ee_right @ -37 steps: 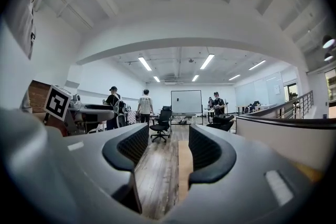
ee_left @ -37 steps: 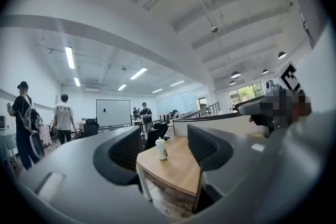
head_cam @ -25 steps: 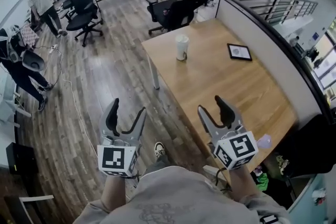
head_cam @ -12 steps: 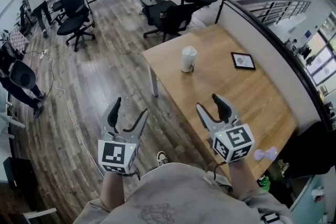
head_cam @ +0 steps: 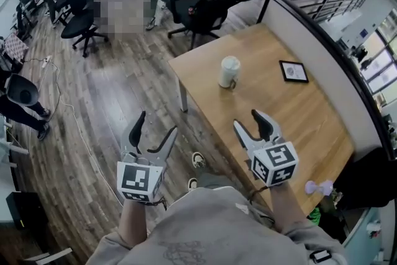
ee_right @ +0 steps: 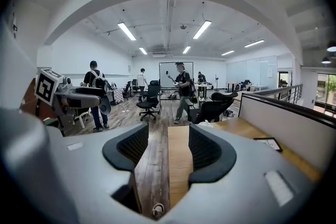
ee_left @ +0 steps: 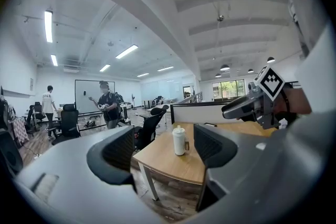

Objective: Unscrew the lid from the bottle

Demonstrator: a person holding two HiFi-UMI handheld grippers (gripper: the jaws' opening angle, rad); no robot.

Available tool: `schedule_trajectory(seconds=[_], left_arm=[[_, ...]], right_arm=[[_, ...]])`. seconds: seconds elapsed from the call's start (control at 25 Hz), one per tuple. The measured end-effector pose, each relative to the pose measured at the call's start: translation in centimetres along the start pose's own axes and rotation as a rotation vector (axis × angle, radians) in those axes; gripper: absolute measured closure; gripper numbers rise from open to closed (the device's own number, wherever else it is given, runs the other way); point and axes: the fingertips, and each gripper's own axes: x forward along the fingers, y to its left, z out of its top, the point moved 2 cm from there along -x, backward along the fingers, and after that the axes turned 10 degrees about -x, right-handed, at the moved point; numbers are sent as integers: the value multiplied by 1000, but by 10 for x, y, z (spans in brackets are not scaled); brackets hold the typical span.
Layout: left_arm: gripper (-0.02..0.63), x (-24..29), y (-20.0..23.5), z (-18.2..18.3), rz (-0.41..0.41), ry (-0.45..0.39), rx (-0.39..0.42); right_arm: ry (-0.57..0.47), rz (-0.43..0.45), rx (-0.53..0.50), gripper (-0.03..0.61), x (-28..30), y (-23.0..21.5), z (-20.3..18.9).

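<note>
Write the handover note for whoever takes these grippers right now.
Left gripper: open, its jaws have just been opening, nothing between them; in the air over the floor beside the table.
Right gripper: open, empty, at the table's near edge.
White bottle: upright on the table ahead of both grippers, lid on, untouched.
Done: nothing yet.
Left: reach the bottle, hold it, unscrew the lid.

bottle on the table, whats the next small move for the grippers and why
Probably step closer and bring the left gripper up to the bottle's body. The bottle stands upright on the table with its lid on, well beyond both grippers. The left gripper's jaws have just been opening and hold nothing; the right gripper is open and empty too.
</note>
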Motion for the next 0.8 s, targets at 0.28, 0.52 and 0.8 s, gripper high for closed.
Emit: schedule_trajectory(seconds=[0.28,0.52,0.8], left_arm=[[261,71,30,2,-49,48,15],[256,145,50,-1,-119,91,30],[256,241,70,-13,-196,163,22]], right_arm=[[44,-41,41,354,57,-41,-2],[120,-58,106,354,110,-80,-18],[212,-75,195,354,170,-133,-39]])
